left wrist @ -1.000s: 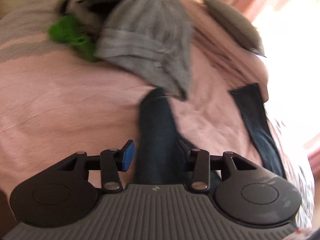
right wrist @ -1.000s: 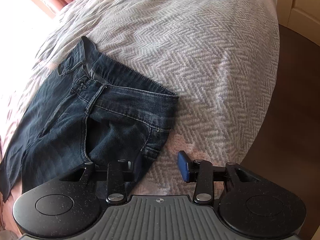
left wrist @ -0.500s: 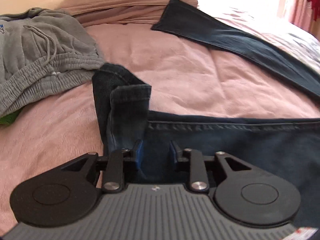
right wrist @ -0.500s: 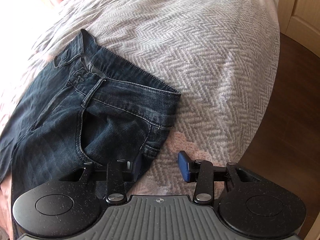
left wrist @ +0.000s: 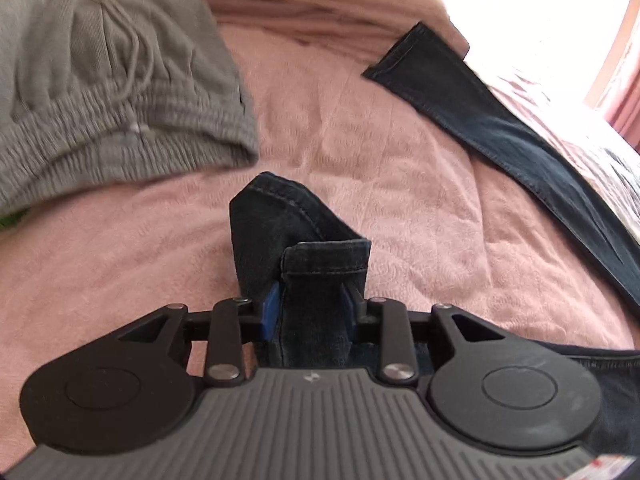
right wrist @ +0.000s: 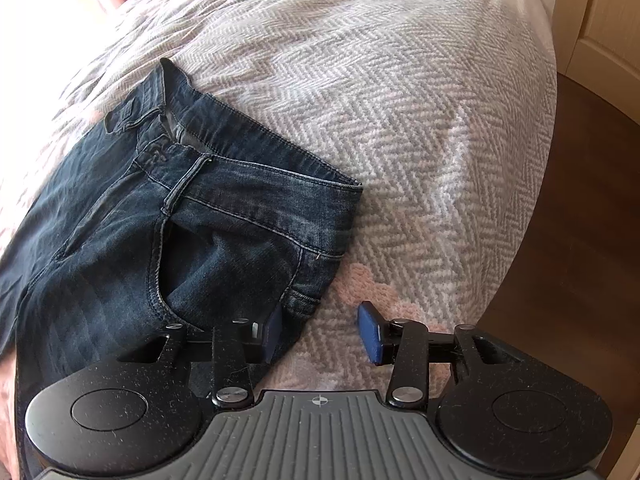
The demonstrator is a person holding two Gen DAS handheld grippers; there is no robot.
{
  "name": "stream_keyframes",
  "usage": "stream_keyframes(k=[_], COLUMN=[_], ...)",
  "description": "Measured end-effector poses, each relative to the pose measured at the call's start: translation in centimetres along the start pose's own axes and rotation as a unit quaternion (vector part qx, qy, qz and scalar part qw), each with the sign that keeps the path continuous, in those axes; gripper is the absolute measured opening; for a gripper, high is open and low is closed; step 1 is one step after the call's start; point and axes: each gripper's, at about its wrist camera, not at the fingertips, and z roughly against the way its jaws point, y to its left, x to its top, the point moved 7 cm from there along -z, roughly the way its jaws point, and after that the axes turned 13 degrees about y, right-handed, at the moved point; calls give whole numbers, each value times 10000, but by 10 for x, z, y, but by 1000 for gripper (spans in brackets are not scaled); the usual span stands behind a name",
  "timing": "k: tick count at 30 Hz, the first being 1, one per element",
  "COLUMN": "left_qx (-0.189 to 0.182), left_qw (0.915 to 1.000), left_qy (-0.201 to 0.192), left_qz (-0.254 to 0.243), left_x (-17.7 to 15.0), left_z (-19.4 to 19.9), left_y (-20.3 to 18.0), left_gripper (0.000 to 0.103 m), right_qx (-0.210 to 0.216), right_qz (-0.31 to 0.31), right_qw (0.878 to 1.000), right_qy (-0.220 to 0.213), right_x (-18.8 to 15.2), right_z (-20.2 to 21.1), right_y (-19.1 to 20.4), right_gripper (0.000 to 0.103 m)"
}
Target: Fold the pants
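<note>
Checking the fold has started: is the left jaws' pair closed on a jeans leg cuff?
Yes, the left gripper has the folded jeans cuff pinched between its blue pads.

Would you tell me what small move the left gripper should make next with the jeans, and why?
Probably carry the cuff across onto the other leg: the left gripper has its jaws shut on that hem, and the far leg lies flat on the pink bedspread.

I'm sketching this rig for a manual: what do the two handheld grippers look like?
Both match: the left gripper and the right gripper each have a ribbed grey body with a small crosshair mark, two round black side housings, black link arms on silver pivots, and blue pads on the jaws. No cables or sleeves show.
</note>
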Motion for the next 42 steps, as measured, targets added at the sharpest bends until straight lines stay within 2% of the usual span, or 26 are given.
stream_keyframes(k=[1, 2, 4, 6, 8, 9, 10, 11, 13, 14, 15, 17, 18, 19, 20, 21, 23, 24, 25, 26, 29, 31, 35, 39, 40, 42], left_qx=[53, 149, 234, 461, 875, 1181, 1457, 1532, 1998, 1914, 1647, 867, 460, 186, -34, -208, -238, -111, -7, 37, 166, 211, 258, 431, 469, 544], left_qw=[10000, 9997, 9992, 9973, 9906, 9846, 9783, 9750, 9614, 9601, 9594, 9539, 9505, 9469, 9442, 9410, 9364, 9373, 9405, 9448, 9547, 9572, 9550, 9610, 9635, 9685], left_qy=[25, -29, -252, -562, -862, -901, -772, -513, -70, 30, 35, -126, -218, -294, -300, -217, -90, -70, -117, -175, -92, 13, 28, 71, 79, 1], left_qz=[-67, -197, -192, 135, 604, 921, 1256, 1528, 1891, 2040, 2291, 2870, 3066, 3195, 3281, 3371, 3500, 3484, 3397, 3273, 2970, 2887, 2956, 2729, 2634, 2429], left_x=[0, -1, -5, -11, -22, -30, -41, -54, -81, -90, -97, -105, -108, -109, -108, -107, -107, -106, -104, -100, -91, -89, -92, -88, -87, -82], left_z=[-2, -1, 11, 33, 62, 74, 80, 79, 74, 71, 70, 69, 67, 64, 59, 50, 33, 29, 28, 30, 34, 32, 30, 24, 24, 30], left_y=[-1, -3, 2, 21, 52, 73, 95, 115, 144, 151, 156, 157, 156, 153, 149, 145, 143, 143, 142, 140, 138, 138, 137, 132, 131, 129], left_gripper=[9, 1, 1, 0, 0, 0, 3, 3, 1, 1, 4, 15, 24, 29, 33, 44, 43, 30, 3, 0, 0, 2, 4, 3, 2, 0], right_qx=[5, 13, 31, 47, 74, 90, 111, 134, 168, 182, 193, 246, 307, 381, 467, 617, 1020, 1182, 1306, 1444, 1978, 2242, 2280, 2342, 2263, 1800], right_qz=[8, 9, -6, -21, -41, -59, -81, -99, -142, -157, -172, -198, -229, -291, -379, -533, -937, -1164, -1357, -1512, -1759, -1887, -2019, -1926, -1861, -1370], right_qw=[10000, 10000, 10000, 10000, 10000, 9999, 9999, 9998, 9997, 9997, 9996, 9995, 9993, 9988, 9982, 9967, 9903, 9861, 9820, 9778, 9642, 9559, 9521, 9519, 9552, 9734], right_qy=[6, 7, 0, -6, -16, -27, -40, -50, -77, -82, -76, -35, -21, -12, -8, -21, -77, -107, -130, -149, -177, -220, -292, -441, -420, -372], right_x=[0, 0, -1, -1, -1, -3, -4, -4, -7, -8, -8, -9, -9, -10, -11, -13, -16, -17, -18, -18, -19, -22, -20, -5, -2, 3], right_z=[0, 1, 2, 3, 3, 3, 3, 3, 3, 3, 4, 6, 8, 10, 12, 14, 18, 19, 20, 22, 27, 31, 23, 1, -3, 3], right_y=[0, -1, -1, -2, -3, -3, -3, -4, -4, -4, -5, -6, -7, -9, -12, -15, -24, -29, -33, -36, -41, -45, -49, -40, -36, -26], right_gripper=[40, 40, 40, 40, 40, 40, 40, 40, 40, 40, 40, 40, 40, 40, 40, 40, 40, 40, 40, 40, 40, 41, 41, 40, 7, 2])
